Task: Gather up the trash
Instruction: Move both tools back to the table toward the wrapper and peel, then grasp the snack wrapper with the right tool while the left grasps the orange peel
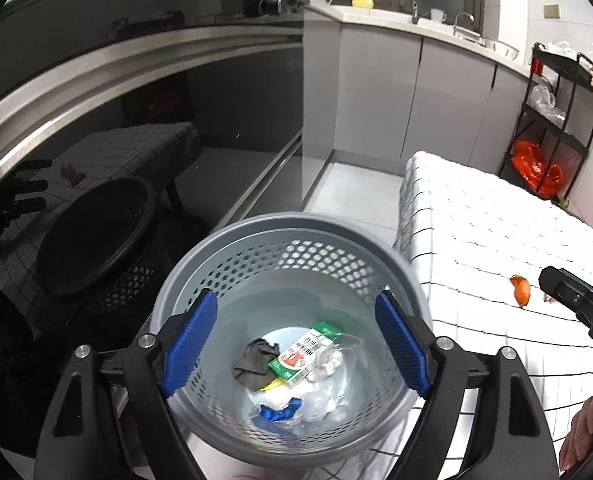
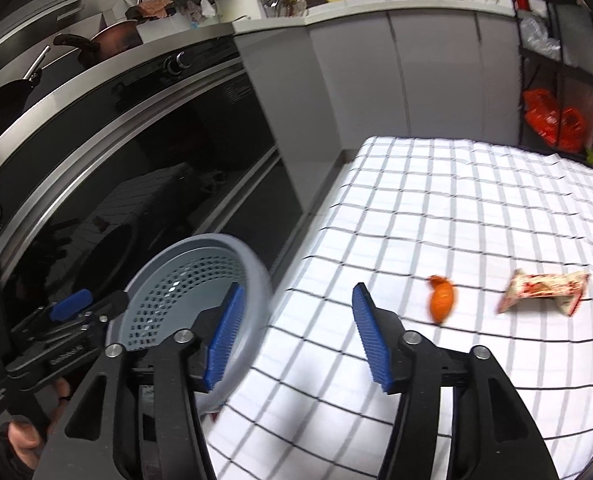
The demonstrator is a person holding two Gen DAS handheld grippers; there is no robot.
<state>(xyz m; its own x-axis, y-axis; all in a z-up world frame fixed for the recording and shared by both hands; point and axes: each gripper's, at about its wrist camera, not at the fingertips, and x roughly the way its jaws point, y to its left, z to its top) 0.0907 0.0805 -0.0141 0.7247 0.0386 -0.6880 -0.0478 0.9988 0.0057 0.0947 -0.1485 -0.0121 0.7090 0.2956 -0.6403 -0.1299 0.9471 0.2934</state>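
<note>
Checked tablecloth [image 2: 436, 208] beside the oven [image 2: 136, 128]; left claw [image 1: 296, 344] and right claw [image 2: 296, 336] both spread.

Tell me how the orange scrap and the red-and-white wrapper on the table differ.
The orange scrap is small, rounded and plain-coloured; the wrapper is longer, flattened, creased and printed red on white. The scrap lies nearer the right gripper, the wrapper farther right. Both rest on the checked tablecloth, outside the bin.

You see one bin [image 1: 284, 240], one orange peel [image 2: 441, 303], one wrapper [image 2: 544, 289], and two grippers [image 1: 296, 344] [image 2: 296, 338].
</note>
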